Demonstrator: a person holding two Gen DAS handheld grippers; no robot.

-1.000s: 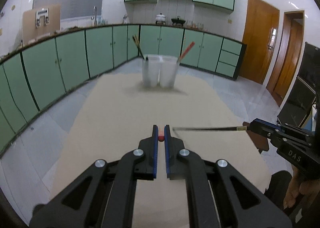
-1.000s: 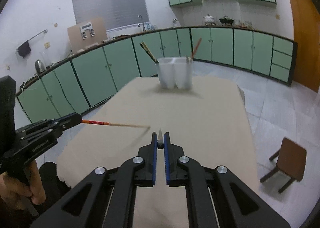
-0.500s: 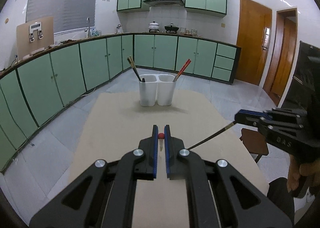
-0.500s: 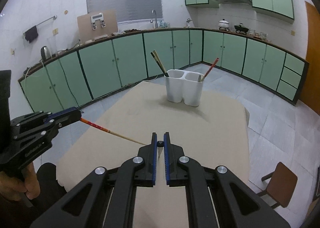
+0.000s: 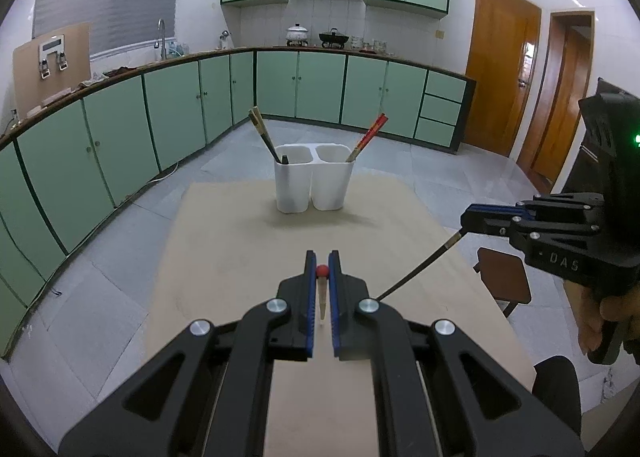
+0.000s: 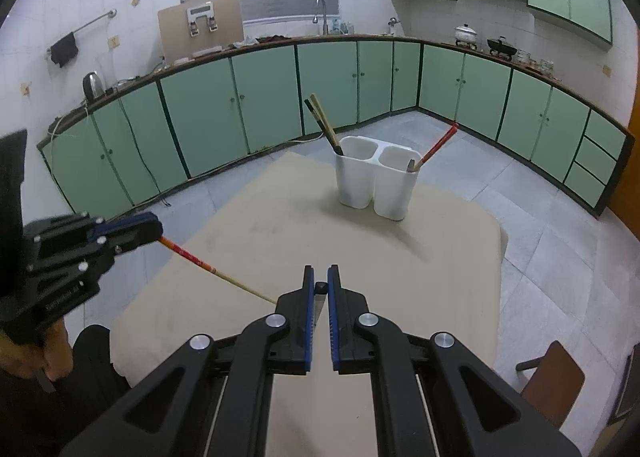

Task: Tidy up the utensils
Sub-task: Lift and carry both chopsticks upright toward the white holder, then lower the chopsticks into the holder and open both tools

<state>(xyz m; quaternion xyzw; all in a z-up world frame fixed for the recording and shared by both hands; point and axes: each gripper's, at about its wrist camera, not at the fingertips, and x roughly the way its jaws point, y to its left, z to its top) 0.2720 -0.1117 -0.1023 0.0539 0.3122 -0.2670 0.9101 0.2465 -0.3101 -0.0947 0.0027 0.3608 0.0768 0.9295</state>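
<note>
White plastic makes up the two-cup holder (image 5: 314,185) that stands at the far end of your tan table (image 5: 224,257). Its left cup has dark chopsticks (image 5: 264,135) leaning out to the left. Its right cup has a red chopstick (image 5: 368,137) leaning out to the right.

Your left gripper (image 5: 322,289) is closed tight on a red-topped chopstick (image 6: 208,267). In the right wrist view you can see it stick out of the gripper, red and orange near the gripper and pale wood at the thin end, slanting down over the table.

Your right gripper (image 6: 320,293) is closed tight on a dark chopstick (image 5: 416,269). In the left wrist view it slants down from the gripper toward the table.

Both grippers are up above the near end of the table, well apart from the holder.
</note>
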